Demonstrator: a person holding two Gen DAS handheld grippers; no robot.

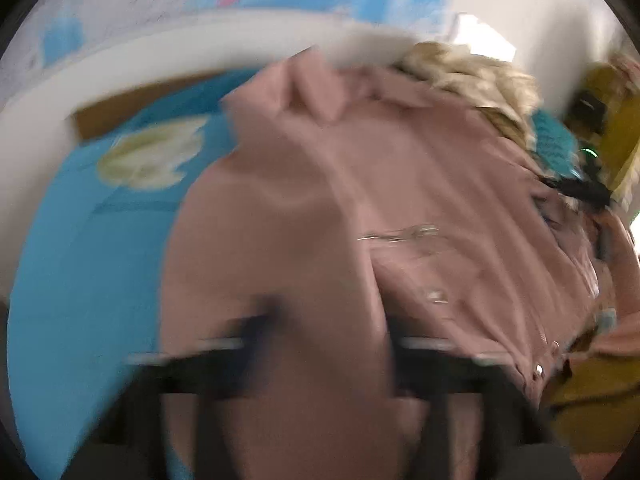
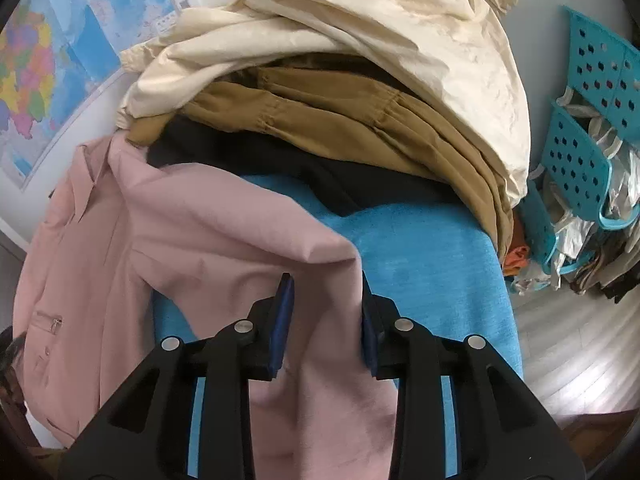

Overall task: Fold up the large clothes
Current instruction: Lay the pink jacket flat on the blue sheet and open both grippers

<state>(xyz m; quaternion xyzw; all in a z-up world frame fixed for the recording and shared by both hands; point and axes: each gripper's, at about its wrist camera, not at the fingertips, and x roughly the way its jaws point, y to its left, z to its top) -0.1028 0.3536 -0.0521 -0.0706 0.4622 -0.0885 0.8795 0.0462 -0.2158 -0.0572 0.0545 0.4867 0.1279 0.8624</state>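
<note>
A large pink jacket (image 2: 120,248) with a zip pocket and snaps lies on a blue cloth surface (image 2: 432,264). In the right wrist view a fold of its fabric passes between my right gripper's (image 2: 326,300) blue pads (image 2: 284,312), which stand apart, and drapes down over them. The left wrist view is motion-blurred. There the pink jacket (image 1: 400,200) fills the middle, and its fabric runs down between my left gripper's (image 1: 328,344) dark fingers (image 1: 256,340). The blur hides how far the jaws stand apart.
A pile of cream (image 2: 400,40), tan (image 2: 340,112) and black (image 2: 280,172) garments lies at the far end of the blue surface. Turquoise perforated baskets (image 2: 580,152) with bags stand on the floor at right. A wall map (image 2: 48,60) hangs at left.
</note>
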